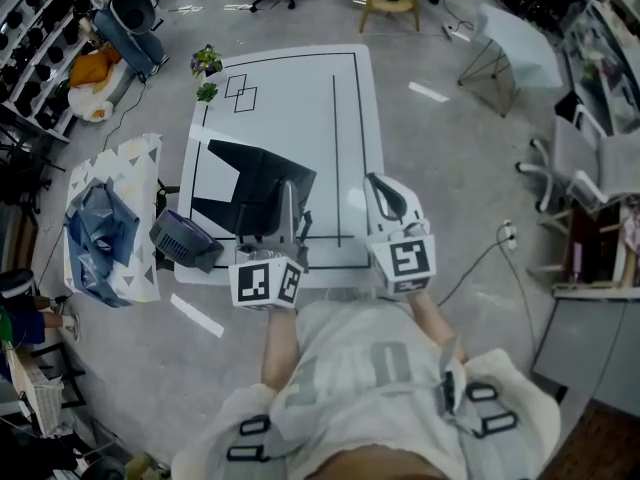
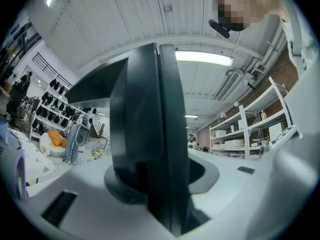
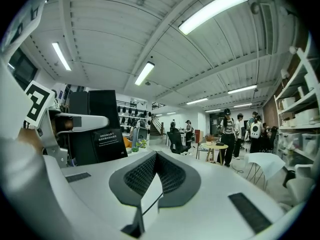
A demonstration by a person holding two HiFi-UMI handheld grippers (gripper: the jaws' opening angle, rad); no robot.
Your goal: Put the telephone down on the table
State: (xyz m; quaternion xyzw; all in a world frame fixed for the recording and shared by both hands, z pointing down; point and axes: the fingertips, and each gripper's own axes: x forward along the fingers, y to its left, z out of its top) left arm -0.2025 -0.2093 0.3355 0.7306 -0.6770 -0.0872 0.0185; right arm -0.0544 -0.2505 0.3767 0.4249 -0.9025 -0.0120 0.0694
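The telephone (image 1: pixel 255 183) is a large, black, angular thing over the near left part of the white table (image 1: pixel 345 118). My left gripper (image 1: pixel 290 223) is shut on its near edge. In the left gripper view the black body (image 2: pixel 145 124) stands upright between the jaws and fills the middle. Whether its underside touches the table is hidden. My right gripper (image 1: pixel 385 196) hovers over the table's near right corner, shut with nothing in it; its jaws (image 3: pixel 152 176) meet. From the right gripper view the telephone (image 3: pixel 97 129) shows at the left beside the other gripper.
Black lines and small squares mark the tabletop. A dark blue fan-like device (image 1: pixel 185 240) sits at the table's near left corner, beside a side table with blue cloth (image 1: pixel 105 223). Potted plants (image 1: pixel 206 63) stand at the far left corner. A grey chair (image 1: pixel 585 168) and a floor cable (image 1: pixel 480 258) are to the right.
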